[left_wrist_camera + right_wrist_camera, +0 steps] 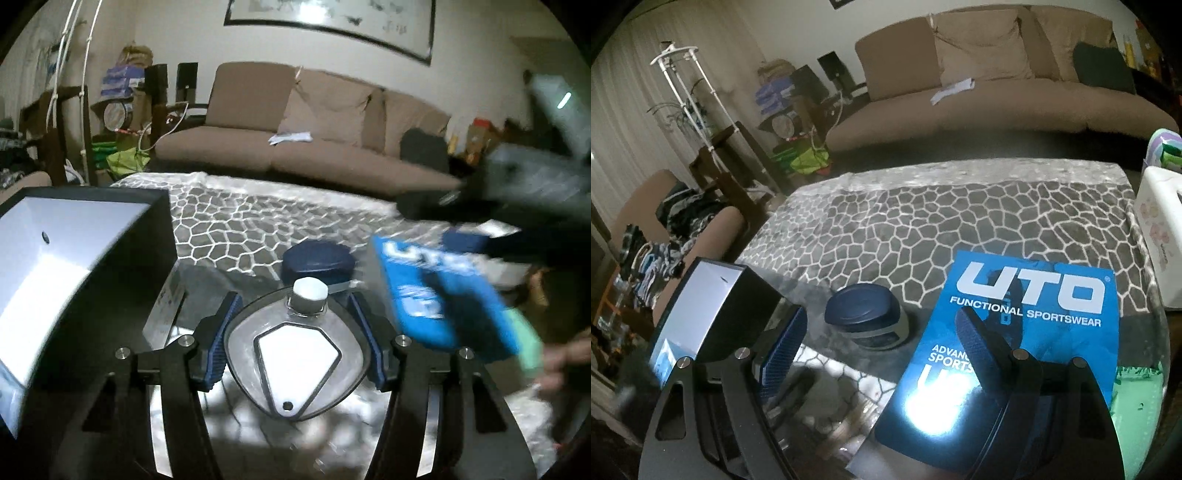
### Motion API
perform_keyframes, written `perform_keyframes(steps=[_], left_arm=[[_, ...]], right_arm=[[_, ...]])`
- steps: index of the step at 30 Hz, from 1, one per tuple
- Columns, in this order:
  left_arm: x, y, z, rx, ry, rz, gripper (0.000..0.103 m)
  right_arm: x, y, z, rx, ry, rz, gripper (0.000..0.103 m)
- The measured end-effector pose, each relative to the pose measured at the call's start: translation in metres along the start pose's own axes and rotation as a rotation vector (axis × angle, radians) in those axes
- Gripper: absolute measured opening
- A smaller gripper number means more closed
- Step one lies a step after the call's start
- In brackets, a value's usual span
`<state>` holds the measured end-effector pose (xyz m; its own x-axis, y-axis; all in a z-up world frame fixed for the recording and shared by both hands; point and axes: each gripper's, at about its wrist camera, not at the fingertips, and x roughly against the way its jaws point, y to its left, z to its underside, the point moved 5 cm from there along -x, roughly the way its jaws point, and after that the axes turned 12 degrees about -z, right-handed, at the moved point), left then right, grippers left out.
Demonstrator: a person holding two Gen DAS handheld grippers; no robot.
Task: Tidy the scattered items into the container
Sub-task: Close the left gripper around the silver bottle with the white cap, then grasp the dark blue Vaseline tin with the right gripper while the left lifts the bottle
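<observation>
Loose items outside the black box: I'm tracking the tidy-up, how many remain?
3: clear white-capped bottle between the left gripper pads, dark blue round jar mid-table, blue UTO sportswear packet right. Others may be hidden.

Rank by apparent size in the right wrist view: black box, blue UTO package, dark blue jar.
1. blue UTO package, though it is nearest the camera
2. black box, partly hidden by the gripper
3. dark blue jar

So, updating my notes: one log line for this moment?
left gripper: shut on bottle | right gripper: open, over blue packet | box: empty
</observation>
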<state>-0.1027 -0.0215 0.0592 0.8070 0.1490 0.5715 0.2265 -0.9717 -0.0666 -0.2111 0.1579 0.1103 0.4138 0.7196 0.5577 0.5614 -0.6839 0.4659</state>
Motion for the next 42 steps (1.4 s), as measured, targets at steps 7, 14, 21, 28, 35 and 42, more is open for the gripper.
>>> perform_keyframes(steps=[7,14,21,28,35,42], left_arm=[[0.072,0.01,-0.007,-0.022,-0.02,0.094,0.056],[0.118,0.042,-0.015,-0.041,-0.011,0.103,0.056],[0.132,0.071,-0.02,-0.062,-0.002,0.071,0.056],[0.137,0.091,-0.021,-0.036,0.002,0.092,0.056],[0.135,0.111,-0.021,0.028,0.017,0.12,0.056],[0.131,0.12,-0.021,0.049,0.021,0.123,0.056]], right_arm=[[-0.007,0.016,0.007,0.04,0.025,0.035,0.103],[-0.02,0.027,0.012,0.067,0.049,0.073,0.103],[-0.059,0.033,0.014,0.091,0.097,0.112,0.103],[-0.096,0.035,0.013,0.209,0.188,0.168,0.103],[-0.121,0.031,0.013,0.249,0.263,0.177,0.103],[-0.132,0.008,0.017,0.122,0.281,0.163,0.103]])
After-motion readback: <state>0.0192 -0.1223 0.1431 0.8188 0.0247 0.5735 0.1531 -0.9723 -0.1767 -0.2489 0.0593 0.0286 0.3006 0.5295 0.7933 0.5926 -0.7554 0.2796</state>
